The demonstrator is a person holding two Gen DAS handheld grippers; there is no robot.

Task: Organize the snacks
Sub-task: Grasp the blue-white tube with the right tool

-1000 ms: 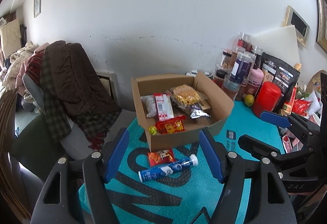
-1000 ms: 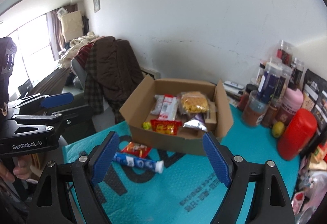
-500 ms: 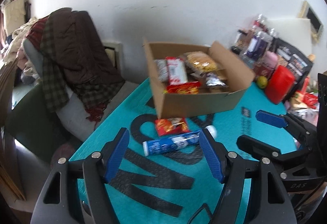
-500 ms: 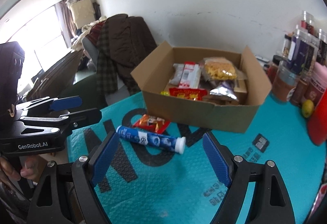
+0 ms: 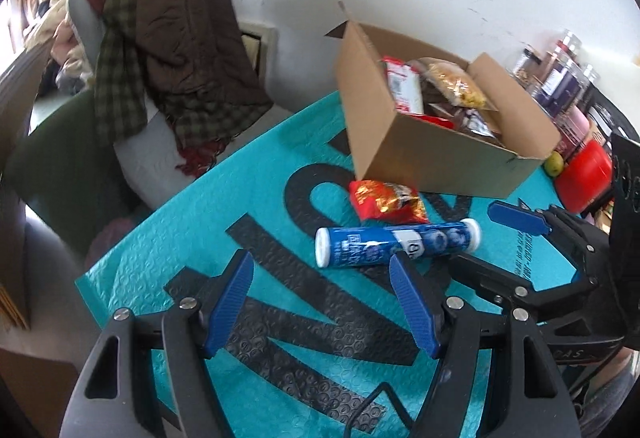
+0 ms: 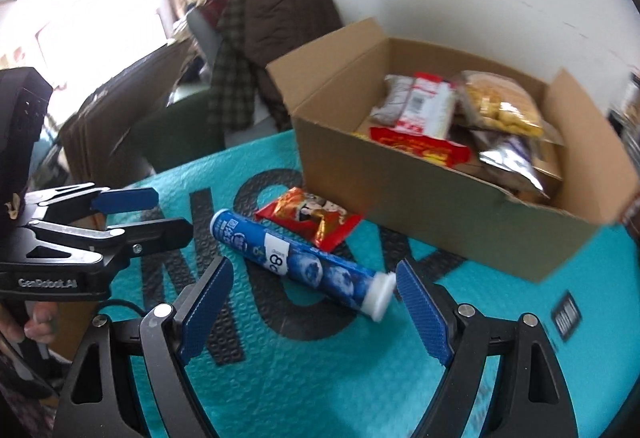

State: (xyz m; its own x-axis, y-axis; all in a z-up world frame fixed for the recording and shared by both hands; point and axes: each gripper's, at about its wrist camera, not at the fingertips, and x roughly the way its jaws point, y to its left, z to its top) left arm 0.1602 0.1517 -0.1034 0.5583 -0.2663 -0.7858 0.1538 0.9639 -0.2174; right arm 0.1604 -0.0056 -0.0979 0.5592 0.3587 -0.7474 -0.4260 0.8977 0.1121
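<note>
A blue tube with white caps [image 5: 396, 243] [image 6: 298, 264] lies on the teal mat [image 5: 256, 206] [image 6: 320, 370]. A red snack packet [image 5: 386, 201] [image 6: 310, 217] lies just beyond it, in front of an open cardboard box [image 5: 424, 154] [image 6: 420, 214] that holds several snack packs. My left gripper [image 5: 322, 266] is open and empty, low over the mat, its right finger beside the tube. My right gripper [image 6: 312, 274] is open and empty, with the tube's capped end lying between its fingertips. Each gripper shows in the other's view: the right one [image 5: 520, 222] and the left one [image 6: 124, 200].
A chair piled with a brown jacket and plaid scarf [image 5: 168, 50] [image 6: 272, 22] stands beyond the mat's left edge. Jars [image 5: 560, 78], a red container [image 5: 584, 178] and a green fruit [image 5: 554, 163] crowd the right side behind the box.
Both grippers have moved down and forward toward the mat. The tube and red packet now sit much closer, with the tube at the fingertips of both grippers.
</note>
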